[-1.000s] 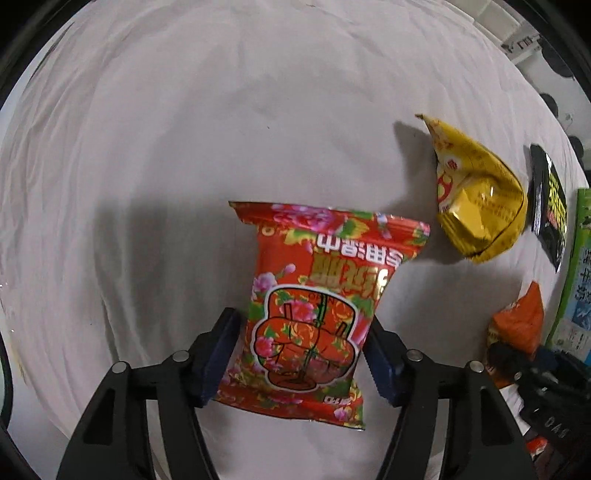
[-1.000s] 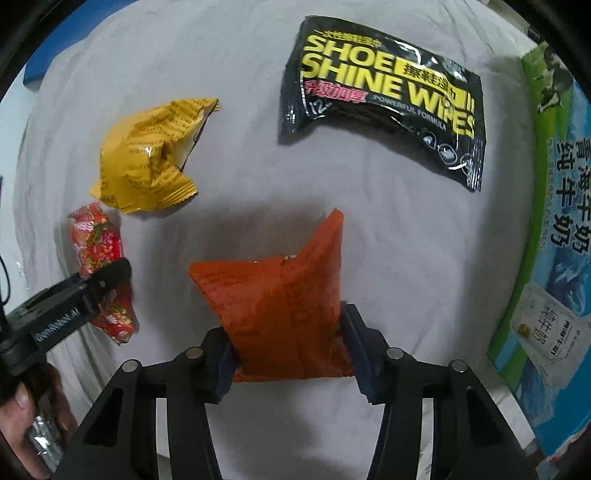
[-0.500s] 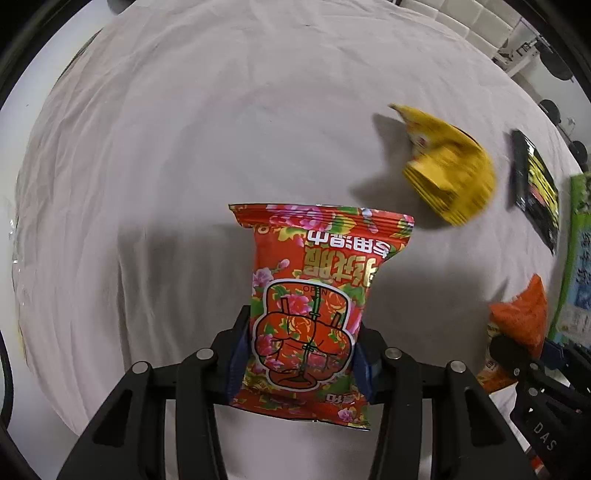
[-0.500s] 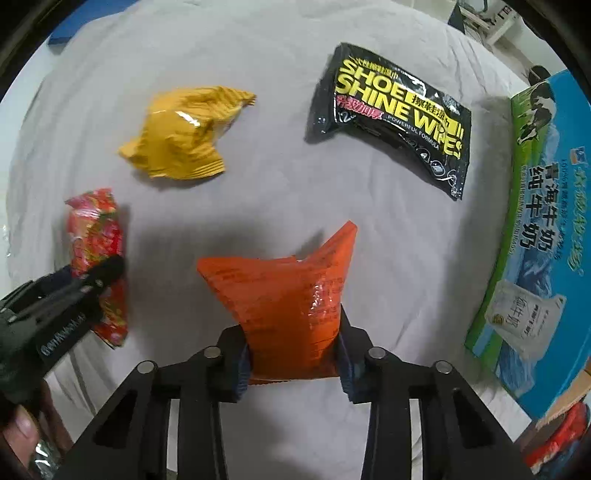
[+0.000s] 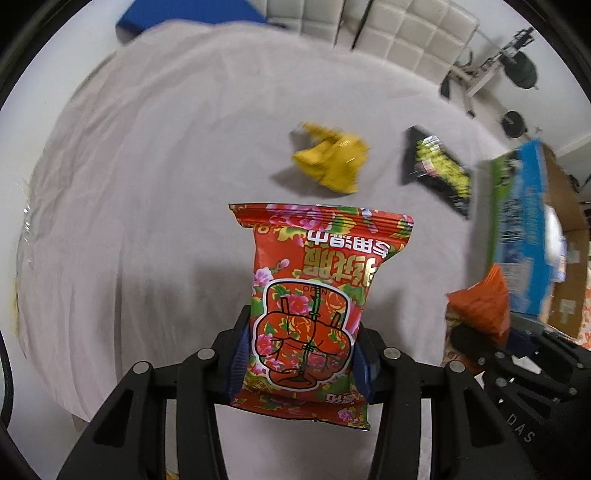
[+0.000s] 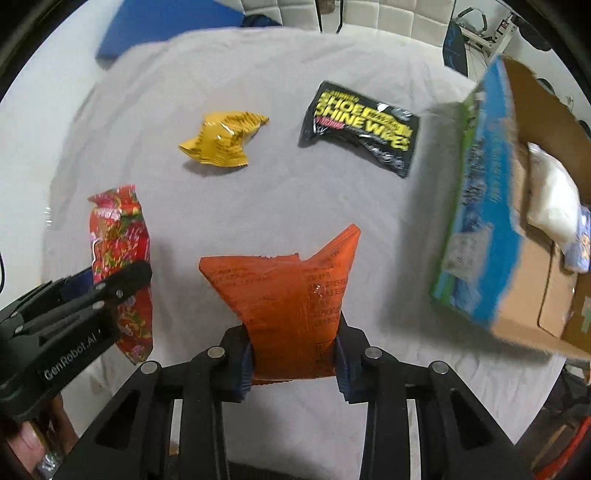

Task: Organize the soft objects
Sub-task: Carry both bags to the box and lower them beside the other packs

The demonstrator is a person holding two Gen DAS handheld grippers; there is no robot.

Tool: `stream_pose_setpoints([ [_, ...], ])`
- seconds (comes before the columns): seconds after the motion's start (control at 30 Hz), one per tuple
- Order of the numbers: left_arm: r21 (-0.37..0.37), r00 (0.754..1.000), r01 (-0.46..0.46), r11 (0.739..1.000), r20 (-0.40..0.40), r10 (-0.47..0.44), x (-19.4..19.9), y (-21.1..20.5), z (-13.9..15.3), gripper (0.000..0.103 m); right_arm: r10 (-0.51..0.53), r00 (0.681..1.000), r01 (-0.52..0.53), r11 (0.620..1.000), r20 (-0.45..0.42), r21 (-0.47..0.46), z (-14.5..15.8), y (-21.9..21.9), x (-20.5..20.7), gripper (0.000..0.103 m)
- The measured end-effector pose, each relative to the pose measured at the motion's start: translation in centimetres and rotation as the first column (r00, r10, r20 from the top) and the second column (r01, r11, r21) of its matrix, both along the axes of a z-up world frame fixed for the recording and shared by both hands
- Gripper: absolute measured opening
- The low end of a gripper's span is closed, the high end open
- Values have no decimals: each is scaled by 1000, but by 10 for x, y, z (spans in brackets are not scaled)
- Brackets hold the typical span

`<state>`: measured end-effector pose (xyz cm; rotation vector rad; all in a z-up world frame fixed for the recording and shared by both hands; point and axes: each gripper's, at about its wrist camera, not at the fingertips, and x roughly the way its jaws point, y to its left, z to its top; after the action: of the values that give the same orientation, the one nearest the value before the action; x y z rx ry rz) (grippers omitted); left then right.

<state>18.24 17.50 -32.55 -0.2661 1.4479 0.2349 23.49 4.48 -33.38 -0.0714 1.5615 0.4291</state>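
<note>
My left gripper [image 5: 301, 363] is shut on a red floral packet [image 5: 314, 295] and holds it above the white sheet. The same packet shows at the left of the right wrist view [image 6: 122, 258]. My right gripper [image 6: 293, 360] is shut on an orange packet [image 6: 291, 295], also raised; it shows at the right of the left wrist view [image 5: 480, 310]. A crumpled yellow packet [image 6: 221, 142] and a black shoe shine wipes packet [image 6: 364, 127] lie on the sheet beyond.
A cardboard box with blue and green print [image 6: 517, 229] stands open at the right, with a white bag [image 6: 552, 199] inside. White chairs [image 5: 406, 29] and a blue object [image 6: 166, 26] lie beyond the sheet-covered table [image 5: 147, 166].
Both grippers closed on their packets and lifted them off the sheet. The views pulled back and up, so the box and the room beyond came into sight.
</note>
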Motion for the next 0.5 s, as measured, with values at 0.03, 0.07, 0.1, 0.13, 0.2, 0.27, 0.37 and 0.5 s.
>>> stream_pose_setpoints([
  [0.03, 2, 1000, 10, 1000, 16, -10, 4, 6, 11, 43, -4, 1000, 4, 1000, 8, 11, 6, -5, -4, 37],
  [0.07, 1, 999, 20, 1000, 40, -20, 1, 0, 23, 43, -11, 1000, 10, 1000, 22, 24, 18, -14, -7, 37],
  [0.1, -2, 998, 32, 999, 56, -32, 3, -2, 32, 43, -14, 999, 13, 999, 31, 30, 23, -22, -2, 37],
  [0.13, -4, 997, 43, 999, 67, -43, 8, -10, 41, 43, -17, 999, 15, 999, 45, 35, 31, -29, 0, 37],
  [0.2, -23, 994, 56, 998, 94, -53, 15, -31, 51, 43, -28, 996, 25, 999, 86, 33, 52, -44, -7, 37],
  [0.27, -34, 991, 77, 996, 114, -72, 15, -43, 65, 43, -41, 992, 38, 999, 117, 30, 74, -57, -11, 37],
  [0.37, -47, 983, 109, 993, 157, -100, 16, -68, 86, 43, -65, 987, 61, 998, 148, 28, 90, -82, -12, 37],
  [0.5, -73, 966, 178, 981, 201, -160, 21, -99, 110, 43, -114, 977, 111, 993, 181, 27, 115, -125, -14, 37],
])
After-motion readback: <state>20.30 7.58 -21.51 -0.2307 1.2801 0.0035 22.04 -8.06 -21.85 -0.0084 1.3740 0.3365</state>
